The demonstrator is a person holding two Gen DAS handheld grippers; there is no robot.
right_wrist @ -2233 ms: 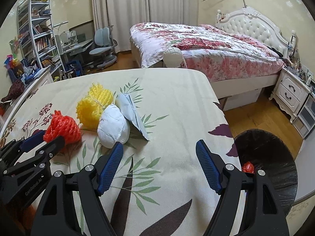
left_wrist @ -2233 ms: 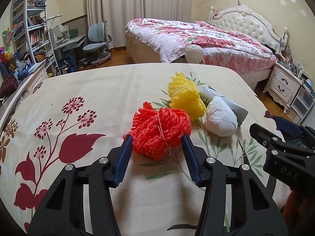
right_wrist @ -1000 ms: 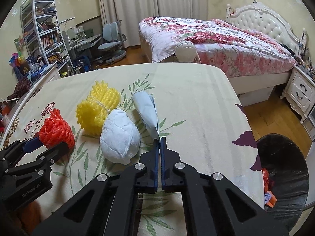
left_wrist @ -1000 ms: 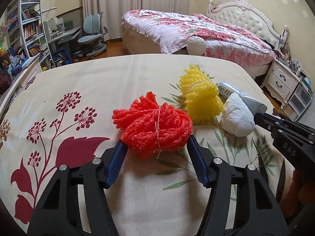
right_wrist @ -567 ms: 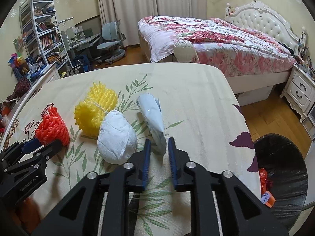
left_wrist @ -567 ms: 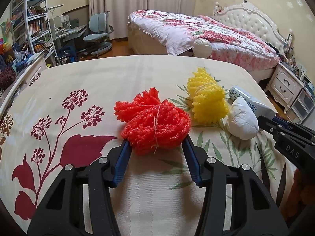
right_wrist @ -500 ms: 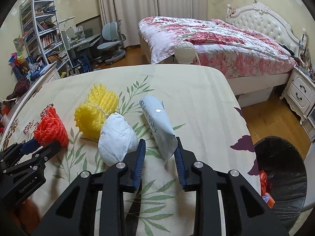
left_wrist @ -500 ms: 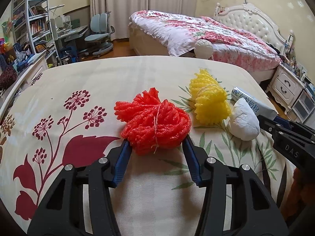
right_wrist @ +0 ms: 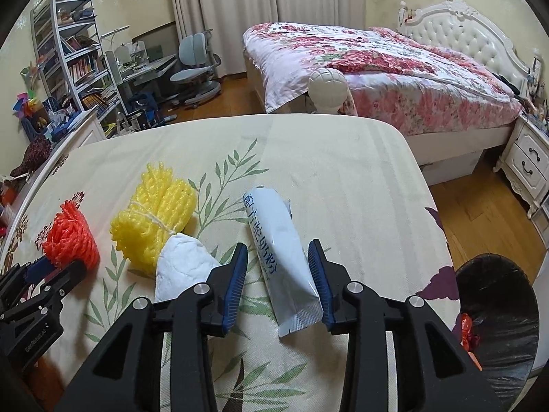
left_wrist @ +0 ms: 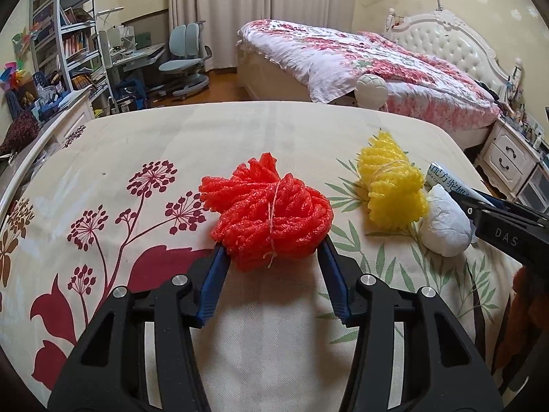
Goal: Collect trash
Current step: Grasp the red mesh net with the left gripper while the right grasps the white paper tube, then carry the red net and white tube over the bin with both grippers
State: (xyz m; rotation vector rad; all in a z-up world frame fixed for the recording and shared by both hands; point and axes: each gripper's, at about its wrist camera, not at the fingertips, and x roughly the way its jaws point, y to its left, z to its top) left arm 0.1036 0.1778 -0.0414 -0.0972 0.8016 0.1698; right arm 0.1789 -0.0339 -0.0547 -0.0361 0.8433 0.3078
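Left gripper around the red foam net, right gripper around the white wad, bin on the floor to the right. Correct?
Not quite. The right gripper straddles the pale blue packet, jaws opening, not the white wad, which lies just left of it, as the right wrist view shows. The left gripper around the red foam net and the bin are right.

Two matte black plastic two-finger grippers are seen, the left gripper (left_wrist: 272, 271) and the right gripper (right_wrist: 277, 271). Each finger is lined with a ribbed blue pad (left_wrist: 211, 283) and is fastened by round silver screws (right_wrist: 201, 288). White lettering is printed on the black housings, "DAS" (left_wrist: 503, 232) on one side
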